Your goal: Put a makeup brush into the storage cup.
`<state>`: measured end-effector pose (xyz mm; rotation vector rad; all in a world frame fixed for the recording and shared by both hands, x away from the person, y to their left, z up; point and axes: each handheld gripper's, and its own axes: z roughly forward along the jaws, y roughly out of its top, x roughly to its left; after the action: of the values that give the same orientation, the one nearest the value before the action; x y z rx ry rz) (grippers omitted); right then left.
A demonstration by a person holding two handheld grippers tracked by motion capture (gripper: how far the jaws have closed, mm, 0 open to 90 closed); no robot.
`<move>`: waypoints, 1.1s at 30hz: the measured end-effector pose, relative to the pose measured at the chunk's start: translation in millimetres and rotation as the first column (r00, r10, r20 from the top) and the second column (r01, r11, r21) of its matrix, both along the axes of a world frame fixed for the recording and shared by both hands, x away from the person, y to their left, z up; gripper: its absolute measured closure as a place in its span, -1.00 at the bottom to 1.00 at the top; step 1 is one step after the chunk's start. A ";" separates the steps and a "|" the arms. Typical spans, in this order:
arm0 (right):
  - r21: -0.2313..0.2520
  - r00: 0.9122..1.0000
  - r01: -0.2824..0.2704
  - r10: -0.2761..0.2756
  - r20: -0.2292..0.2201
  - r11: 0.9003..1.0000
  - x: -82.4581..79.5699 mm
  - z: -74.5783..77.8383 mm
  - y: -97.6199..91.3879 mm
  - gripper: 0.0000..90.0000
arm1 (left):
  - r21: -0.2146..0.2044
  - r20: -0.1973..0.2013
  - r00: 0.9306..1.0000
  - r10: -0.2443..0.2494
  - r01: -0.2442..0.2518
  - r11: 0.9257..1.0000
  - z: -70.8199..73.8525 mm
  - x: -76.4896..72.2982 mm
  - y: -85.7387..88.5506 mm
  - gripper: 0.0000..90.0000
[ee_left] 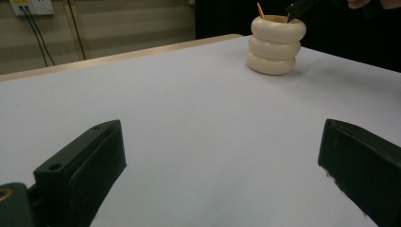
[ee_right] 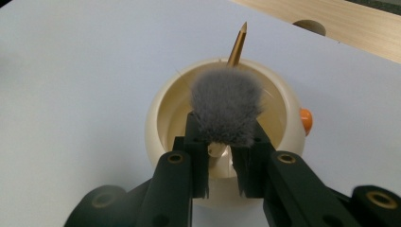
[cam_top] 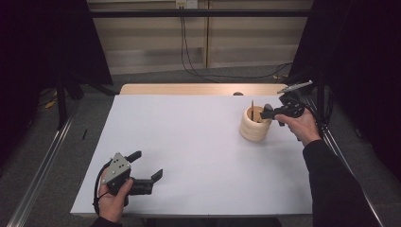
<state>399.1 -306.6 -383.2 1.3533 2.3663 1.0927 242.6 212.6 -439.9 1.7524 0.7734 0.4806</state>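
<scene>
Cream-coloured and ribbed, the holder (cam_top: 255, 125) stood on the white counter (cam_top: 189, 151) toward its far right side, with a thin gold-tipped stick (ee_right: 238, 45) leaning inside. Directly above its mouth, the right gripper (ee_right: 226, 156) had its fingers (ee_right: 196, 156) closed on a makeup brush (ee_right: 227, 111), whose grey bristles pointed upward over the opening. An orange bit (ee_right: 306, 120) peeked out beside the holder's rim. Near the front left edge, the left gripper (cam_top: 146, 168) rested low with fingers (ee_left: 85, 165) spread wide, gripping nothing.
</scene>
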 end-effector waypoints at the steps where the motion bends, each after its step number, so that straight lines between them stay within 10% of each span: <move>1: 0.008 1.000 -0.006 0.006 -0.005 1.000 -0.2 -0.9 0.3 0.71 | 0.003 0.000 1.000 0.000 0.000 1.000 0.1 0.0 0.0 -0.97; 22: 0.060 0.998 0.023 -0.026 0.052 0.998 -4.2 -6.6 -1.8 0.51 | 0.005 0.000 1.000 0.005 -0.005 1.000 -0.1 -0.2 0.3 -0.97; 33: 0.092 0.993 0.043 -0.052 0.102 0.995 -10.0 -10.5 0.6 -0.19 | -0.004 -0.006 1.000 0.007 -0.007 1.000 -0.5 2.4 -0.7 -0.97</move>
<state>389.0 -306.0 -393.8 1.3395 2.2245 1.2374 245.0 211.9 -440.4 1.7486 0.7839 0.4784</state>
